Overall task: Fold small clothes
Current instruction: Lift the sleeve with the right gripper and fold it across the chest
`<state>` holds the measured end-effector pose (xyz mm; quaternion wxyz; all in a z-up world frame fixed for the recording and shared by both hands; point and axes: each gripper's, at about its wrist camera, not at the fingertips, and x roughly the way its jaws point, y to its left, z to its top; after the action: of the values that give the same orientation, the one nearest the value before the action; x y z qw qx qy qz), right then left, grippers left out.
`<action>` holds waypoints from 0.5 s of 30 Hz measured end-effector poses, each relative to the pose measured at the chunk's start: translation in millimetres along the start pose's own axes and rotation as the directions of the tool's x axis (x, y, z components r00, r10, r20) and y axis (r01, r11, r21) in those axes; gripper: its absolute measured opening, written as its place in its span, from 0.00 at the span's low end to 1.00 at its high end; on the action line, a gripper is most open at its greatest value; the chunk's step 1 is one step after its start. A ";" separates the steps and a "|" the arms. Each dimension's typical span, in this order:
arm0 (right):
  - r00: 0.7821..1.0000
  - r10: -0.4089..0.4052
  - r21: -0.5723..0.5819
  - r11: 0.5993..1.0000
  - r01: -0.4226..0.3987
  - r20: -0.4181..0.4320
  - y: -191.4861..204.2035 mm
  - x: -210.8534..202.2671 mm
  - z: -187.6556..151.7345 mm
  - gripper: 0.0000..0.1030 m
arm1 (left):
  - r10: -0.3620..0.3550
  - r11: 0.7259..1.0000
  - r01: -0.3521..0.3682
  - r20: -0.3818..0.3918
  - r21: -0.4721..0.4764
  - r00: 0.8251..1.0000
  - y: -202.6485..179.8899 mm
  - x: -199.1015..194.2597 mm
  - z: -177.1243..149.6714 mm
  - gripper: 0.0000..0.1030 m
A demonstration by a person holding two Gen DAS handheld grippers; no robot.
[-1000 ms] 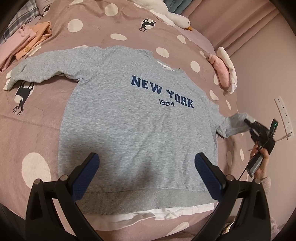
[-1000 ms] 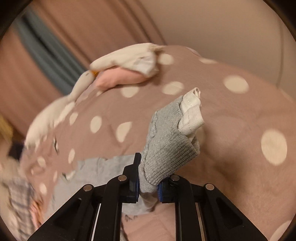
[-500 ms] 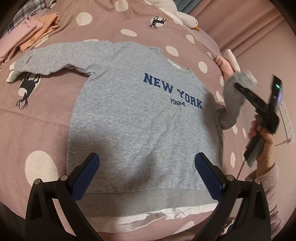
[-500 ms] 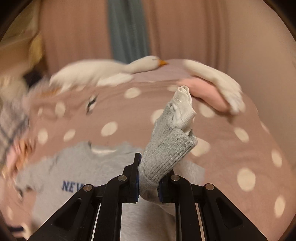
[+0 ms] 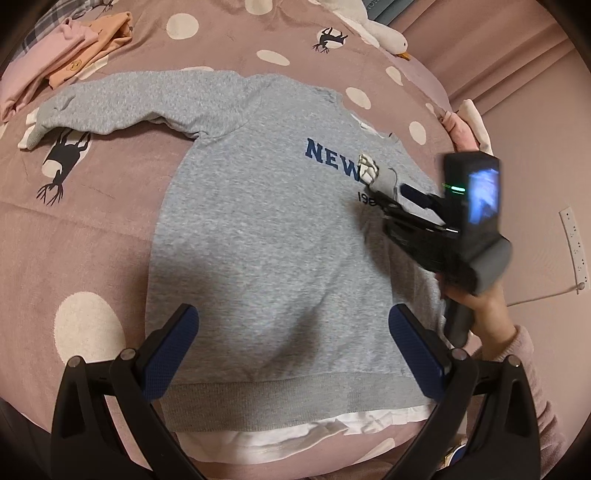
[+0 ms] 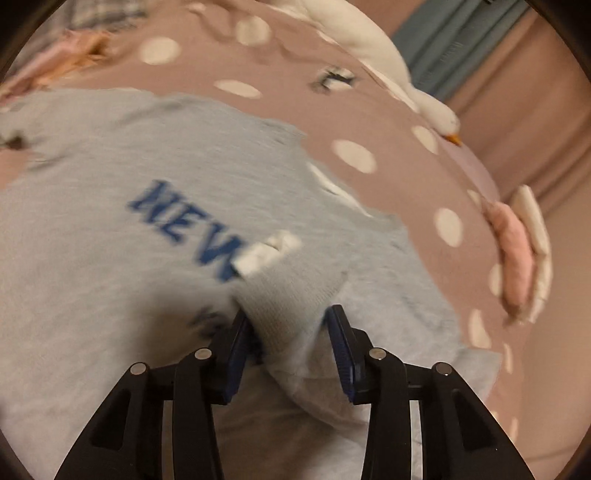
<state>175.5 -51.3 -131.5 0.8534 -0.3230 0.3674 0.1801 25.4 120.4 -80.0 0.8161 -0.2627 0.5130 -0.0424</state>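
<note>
One grey sweatshirt [image 5: 258, 229] lies face up and flat in the middle of the bed [image 5: 92, 229], its ribbed hem with a white underlayer toward the near edge and its collar toward the far edge. One sleeve stretches out flat toward the bed's left side; the other sleeve's cuff [image 6: 284, 295] is folded in over the chest, covering the end of the blue lettering.

The right gripper [image 6: 291, 332] sits over that cuff, its fingers [image 6: 341, 347] parted with the cuff lying between them, loosely, not clamped. The left gripper [image 5: 295, 350] hovers above the hem, fingers [image 5: 173, 347] spread wide and holding nothing.

Bare bedspread lies open to the left of the sweatshirt and beyond the collar. One pile of pink and orange clothes [image 5: 70, 62] sits at the far left corner, one white goose toy [image 5: 380, 29] along the far edge, and one pink and white bundle [image 6: 521, 251] at the right edge.
</note>
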 end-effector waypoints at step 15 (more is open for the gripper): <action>0.934 0.246 0.727 0.587 -0.357 0.260 -189.3 -39.7 -99.4 0.49 | -0.163 0.969 0.167 -0.034 0.183 0.986 -93.8 42.6 58.7 1.00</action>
<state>201.5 -259.6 -74.5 0.8879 0.1472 0.4010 0.1710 114.7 48.1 -50.8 0.8259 -0.2268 0.4908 -0.1600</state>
